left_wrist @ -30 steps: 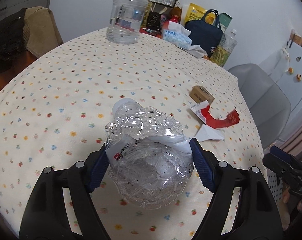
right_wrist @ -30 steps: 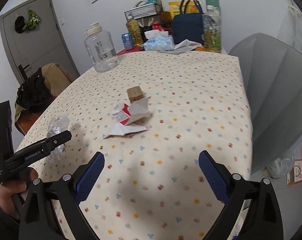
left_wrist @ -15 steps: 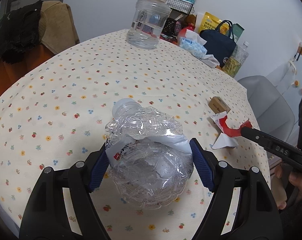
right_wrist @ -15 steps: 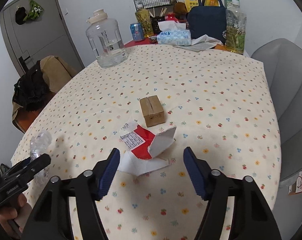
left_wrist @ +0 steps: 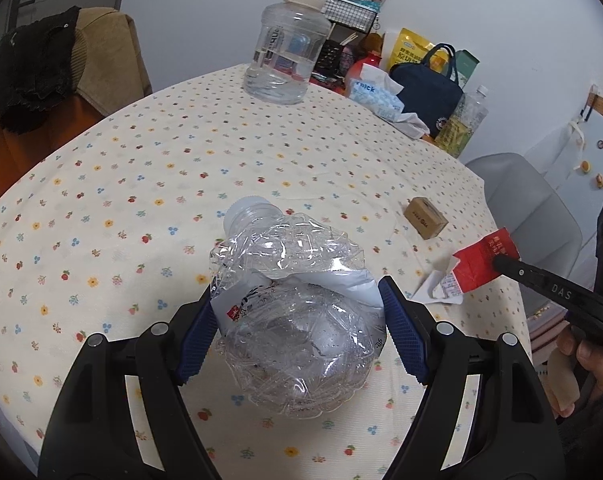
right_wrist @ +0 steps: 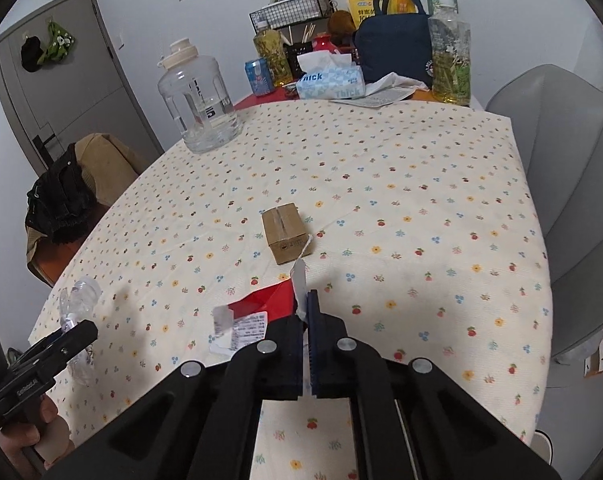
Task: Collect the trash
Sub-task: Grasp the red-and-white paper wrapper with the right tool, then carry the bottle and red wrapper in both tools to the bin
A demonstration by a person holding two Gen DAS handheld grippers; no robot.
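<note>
Your left gripper [left_wrist: 297, 326] holds the crushed bottle [left_wrist: 293, 320]; your right gripper [right_wrist: 304, 308], jaws just closing, now pinches the red wrapper [right_wrist: 271, 304]. The small box [right_wrist: 286, 233], at twelve o'clock beyond it on the tabletop [right_wrist: 421, 200], remains uncollected.

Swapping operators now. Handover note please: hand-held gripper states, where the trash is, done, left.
Left hand-held gripper: shut on the crushed plastic bottle, above the tablecloth.
Right hand-held gripper: jaws just closed, pinching a flap of the red-and-white torn carton.
Small cardboard box: loose on the tablecloth beyond the carton.
Done: bottle and carton gripped.
Left: bin both, then collect the box. No bin in view.
</note>
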